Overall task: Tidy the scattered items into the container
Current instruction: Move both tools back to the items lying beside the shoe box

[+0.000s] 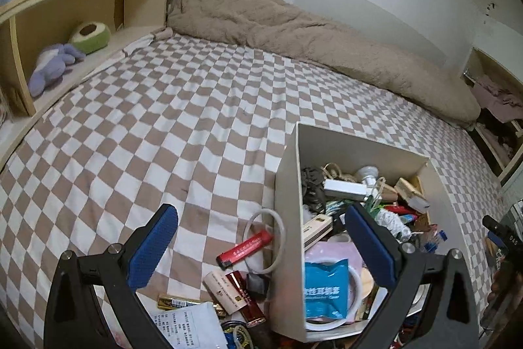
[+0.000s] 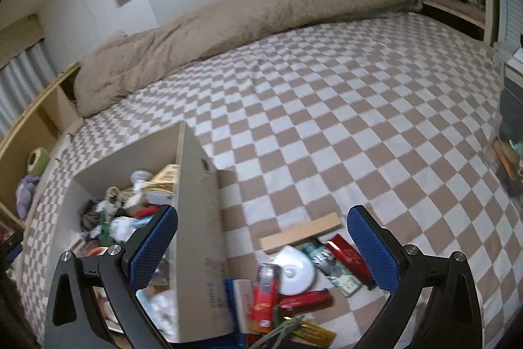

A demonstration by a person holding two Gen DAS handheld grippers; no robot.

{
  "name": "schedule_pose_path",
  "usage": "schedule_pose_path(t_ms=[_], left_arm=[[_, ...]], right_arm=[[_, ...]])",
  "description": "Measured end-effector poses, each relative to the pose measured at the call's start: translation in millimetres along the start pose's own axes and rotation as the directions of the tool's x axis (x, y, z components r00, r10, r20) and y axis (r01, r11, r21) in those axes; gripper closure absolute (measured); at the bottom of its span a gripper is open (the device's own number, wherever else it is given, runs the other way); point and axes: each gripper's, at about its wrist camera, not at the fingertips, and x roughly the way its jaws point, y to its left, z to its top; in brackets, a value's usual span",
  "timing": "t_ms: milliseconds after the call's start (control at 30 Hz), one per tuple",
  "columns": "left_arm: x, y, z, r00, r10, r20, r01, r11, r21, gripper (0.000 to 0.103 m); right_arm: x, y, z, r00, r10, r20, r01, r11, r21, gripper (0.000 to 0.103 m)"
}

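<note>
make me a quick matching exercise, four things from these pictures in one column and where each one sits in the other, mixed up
Things:
1. blue packet
2. red lighter
3. purple plush toy
4. wooden block

Places:
A. on the wooden shelf at the head of the bed
B. on the checked sheet left of the box
C. inside the box
D. on the checked sheet right of the box

Pairs: 1-C, 2-B, 3-A, 4-D
</note>
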Motion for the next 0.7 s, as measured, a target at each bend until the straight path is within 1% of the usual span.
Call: schedule_pose_path(t_ms=[167,300,433,600,700], left_arm=[[9,14,-7,0.999,0.039,-0.033,-0.039,0.999,-0.004,0.000],[20,28,-17,0.994,0.072,-0.077,-0.073,0.997,-0.006,0.000],[34,41,-26,0.987,0.088,-0.131,-0.090,0.996,-0.010,0.000],[57,56,-37,0.972,0.098,-0.214,-0.099,0.995,0.005,0.000],[72,61,-42,0.960,0.082,-0.267,-0.081,0.997,0.016,0.000]], right_arm=[[14,-14,-10,0.997,-0.055,-0.045,0.055,0.998,-0.016,0.000],[25,-24,-20,0.992,-0.096,-0.085,0.093,0.995,-0.034,0.000],[34,-32,-28,0.984,-0.126,-0.129,0.120,0.992,-0.049,0.000],[44,-42,-38,0.973,-0.158,-0.169,0.149,0.987,-0.068,0.000],[47,-50,-41,0.968,-0.171,-0.186,0.162,0.985,-0.065,0.000]])
